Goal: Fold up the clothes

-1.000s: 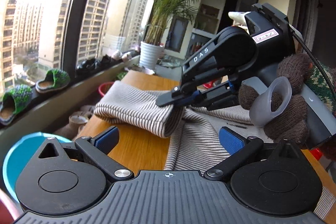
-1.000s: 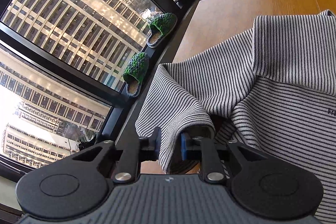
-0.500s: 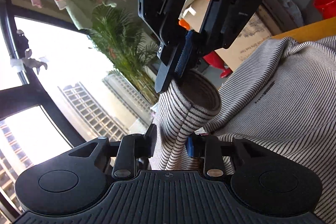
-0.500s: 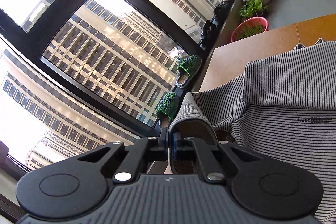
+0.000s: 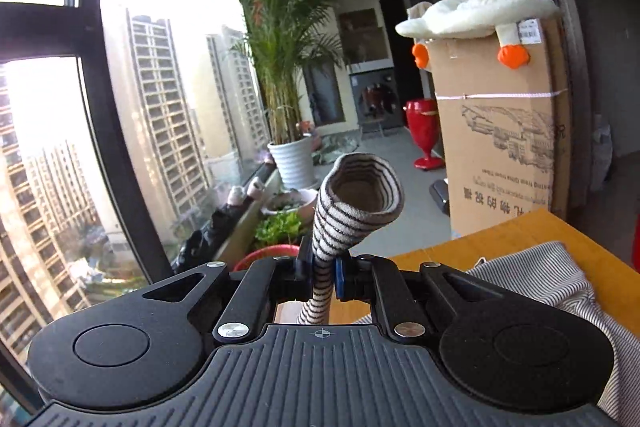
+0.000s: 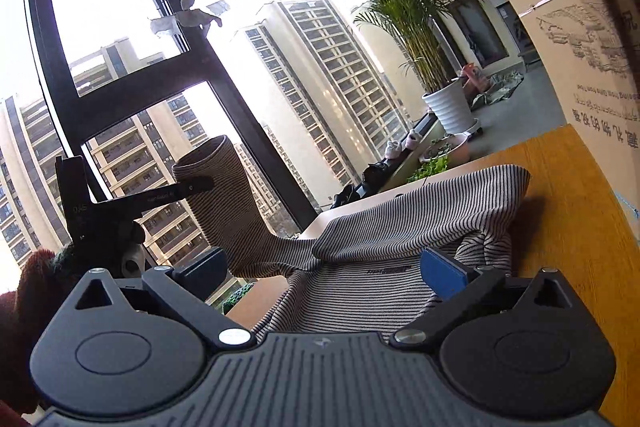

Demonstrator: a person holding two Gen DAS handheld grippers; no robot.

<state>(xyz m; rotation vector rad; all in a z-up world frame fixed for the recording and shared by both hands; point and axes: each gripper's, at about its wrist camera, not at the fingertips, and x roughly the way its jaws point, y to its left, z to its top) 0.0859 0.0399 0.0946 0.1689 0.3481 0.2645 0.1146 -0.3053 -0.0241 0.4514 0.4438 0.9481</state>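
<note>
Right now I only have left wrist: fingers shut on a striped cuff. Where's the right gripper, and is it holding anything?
Observer: The right gripper is open and holds nothing. Its fingers are spread, with the shirt showing between them.
Operator: Is the sleeve off the table?
Observer: Yes. The sleeve rises from the shirt body up to the left gripper, seen against the window. The body lies on the table.
Operator: Is the body flat?
Observer: Not fully. One layer is folded over and bunched just behind the chest print.
</note>
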